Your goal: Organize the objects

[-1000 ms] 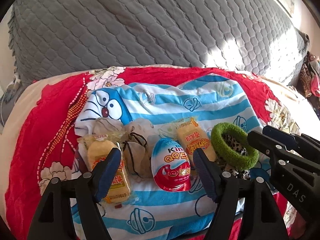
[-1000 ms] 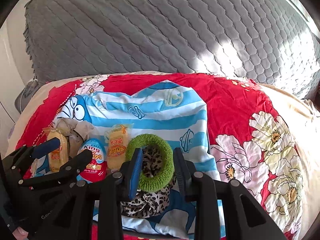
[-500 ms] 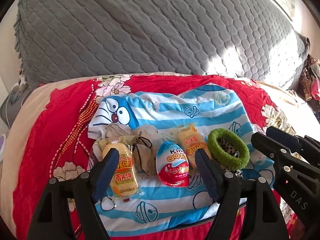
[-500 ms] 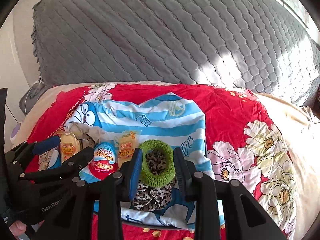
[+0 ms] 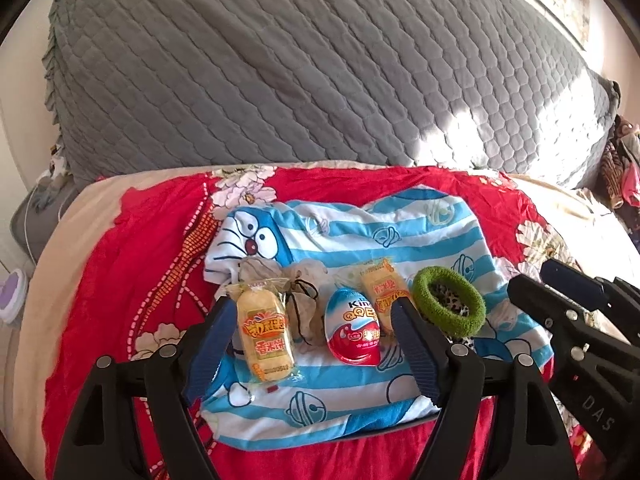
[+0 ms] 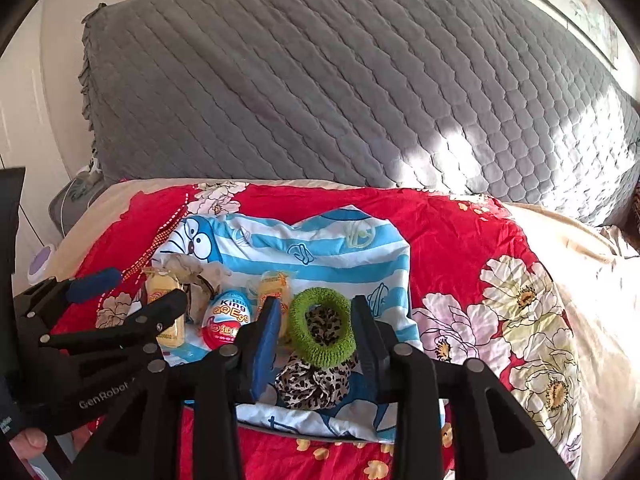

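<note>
A blue-and-white striped cartoon cloth (image 5: 360,236) lies on the bed. On it sits a row: a yellow snack cake packet (image 5: 266,332), a beige drawstring pouch (image 5: 304,304), a red-and-blue chocolate egg (image 5: 354,330), a second yellow packet (image 5: 382,292) and a green scrunchie (image 5: 452,322). The green scrunchie (image 6: 332,350) rests on a leopard scrunchie (image 6: 316,380). My left gripper (image 5: 312,306) hangs wide open above the row, holding nothing. My right gripper (image 6: 316,301) hovers over the green scrunchie with its jaws opening. The scrunchie shows between the pads, which do not touch it.
A red floral bedspread (image 6: 460,248) covers the bed under the cloth. A big grey quilted cover (image 5: 320,80) rises behind. A small purple-and-white round thing (image 5: 10,296) sits off the bed's left side, and bundled clothes (image 5: 624,176) lie at the far right.
Both grippers have risen and drawn back from the row, so the objects look smaller and farther. The right jaws stand slightly wider. No object has moved.
</note>
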Available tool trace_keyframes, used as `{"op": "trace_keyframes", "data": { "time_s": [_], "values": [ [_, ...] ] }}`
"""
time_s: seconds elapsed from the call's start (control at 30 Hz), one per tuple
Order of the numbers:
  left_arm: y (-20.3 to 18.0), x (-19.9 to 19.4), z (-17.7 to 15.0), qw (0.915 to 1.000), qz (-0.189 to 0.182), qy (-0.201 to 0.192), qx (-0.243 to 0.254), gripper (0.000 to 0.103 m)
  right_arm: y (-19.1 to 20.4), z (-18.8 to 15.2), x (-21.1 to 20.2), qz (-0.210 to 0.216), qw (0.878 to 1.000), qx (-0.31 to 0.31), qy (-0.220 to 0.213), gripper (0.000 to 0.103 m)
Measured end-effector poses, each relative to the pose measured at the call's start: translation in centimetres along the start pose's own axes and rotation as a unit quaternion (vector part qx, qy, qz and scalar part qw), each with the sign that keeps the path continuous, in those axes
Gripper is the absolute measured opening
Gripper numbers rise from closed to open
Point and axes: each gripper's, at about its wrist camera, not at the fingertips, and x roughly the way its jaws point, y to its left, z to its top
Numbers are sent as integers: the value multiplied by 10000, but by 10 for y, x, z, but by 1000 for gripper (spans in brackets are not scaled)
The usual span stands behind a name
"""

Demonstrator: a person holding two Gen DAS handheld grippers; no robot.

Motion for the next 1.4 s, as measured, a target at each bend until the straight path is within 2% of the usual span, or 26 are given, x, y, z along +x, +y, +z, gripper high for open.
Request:
{"op": "trace_keyframes", "data": {
  "time_s": [0.17, 0.33, 0.7, 0.9, 1.3, 1.4],
  "values": [
    [1, -13, 2, 10000, 30, -51, 0, 82, 2, -1, -10, 14, 10000, -25, -24, 45],
    [1, -27, 2, 9999, 57, -85, 33, 83, 1, -1, -24, -24, 9999, 69, -134, 64],
    [-2, -61, -3, 9996, 171, -203, 102, 84, 0, -7, -59, -38, 9994, 64, -346, 70],
    [2, -83, -13, 9997, 102, -203, -39, 94, 0, -14, -84, 5, 9989, 37, -473, 71],
    [3, -118, -38, 9997, 114, -196, 89, 94, 7, -36, -126, 119, 9977, -121, -660, 71],
    [3, -124, -46, 9993, 205, -256, 163, 94, 7, -42, -131, 136, 9978, -91, -642, 74]
  ]
}}
